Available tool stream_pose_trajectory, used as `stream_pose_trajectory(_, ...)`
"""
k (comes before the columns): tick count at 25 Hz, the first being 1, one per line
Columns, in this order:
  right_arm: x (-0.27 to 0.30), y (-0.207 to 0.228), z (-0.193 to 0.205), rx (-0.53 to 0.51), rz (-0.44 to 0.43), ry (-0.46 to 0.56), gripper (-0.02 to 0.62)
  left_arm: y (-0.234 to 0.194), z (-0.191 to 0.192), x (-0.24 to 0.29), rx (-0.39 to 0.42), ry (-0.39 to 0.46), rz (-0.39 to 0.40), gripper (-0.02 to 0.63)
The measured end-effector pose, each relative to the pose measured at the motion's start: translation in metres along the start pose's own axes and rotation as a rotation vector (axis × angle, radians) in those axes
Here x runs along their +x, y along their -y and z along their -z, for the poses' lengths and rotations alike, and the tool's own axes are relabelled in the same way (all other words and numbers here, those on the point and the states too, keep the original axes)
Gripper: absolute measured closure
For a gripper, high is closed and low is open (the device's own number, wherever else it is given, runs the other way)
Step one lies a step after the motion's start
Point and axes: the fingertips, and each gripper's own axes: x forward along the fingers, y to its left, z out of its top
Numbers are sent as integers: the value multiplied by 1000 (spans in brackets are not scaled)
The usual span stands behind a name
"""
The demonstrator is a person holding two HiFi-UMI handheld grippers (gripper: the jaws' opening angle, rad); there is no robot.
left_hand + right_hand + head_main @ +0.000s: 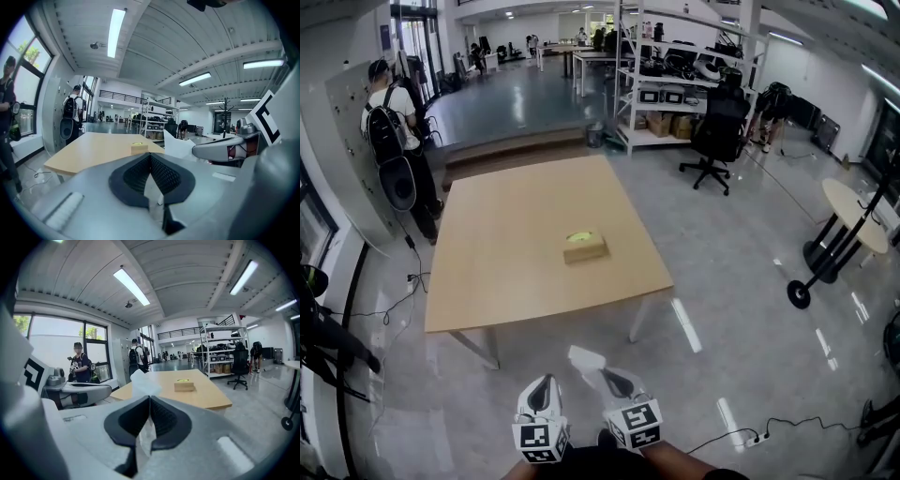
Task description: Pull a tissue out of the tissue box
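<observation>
The tan tissue box (585, 246) with a green-yellow top opening sits near the middle of the wooden table (506, 253); it also shows as the tissue box (139, 148) and the tissue box (184, 386), small and far ahead. Both grippers hang over the floor, short of the table's near edge. My right gripper (609, 375) is shut on a white tissue (586, 358), which sticks up past its jaws as the tissue (144, 383). My left gripper (546, 382) is beside it, jaws together, nothing visibly held. From the left gripper view, the tissue (178, 146) shows to the right.
A person with a backpack (394, 122) stands by the table's far left corner. Shelving (675, 84) and a black office chair (717, 131) lie beyond the table. A round side table (853, 211) and a wheeled stand are at right. A power strip (752, 437) lies on the floor.
</observation>
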Motion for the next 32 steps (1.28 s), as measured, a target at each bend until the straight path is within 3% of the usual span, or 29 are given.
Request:
stream_pose_trajectory(12, -18, -51, 4, -30, 48, -25, 597, -28, 2, -39, 17, 33, 24, 588)
stream_pose_trajectory(23, -32, -70, 15, -17, 109, -50, 598, -29, 4, -51, 24, 38, 92, 588)
stream_pose_trajectory(32, -32, -78, 20, -8, 115, -55, 601, -31, 4, -59, 27, 26, 98, 588)
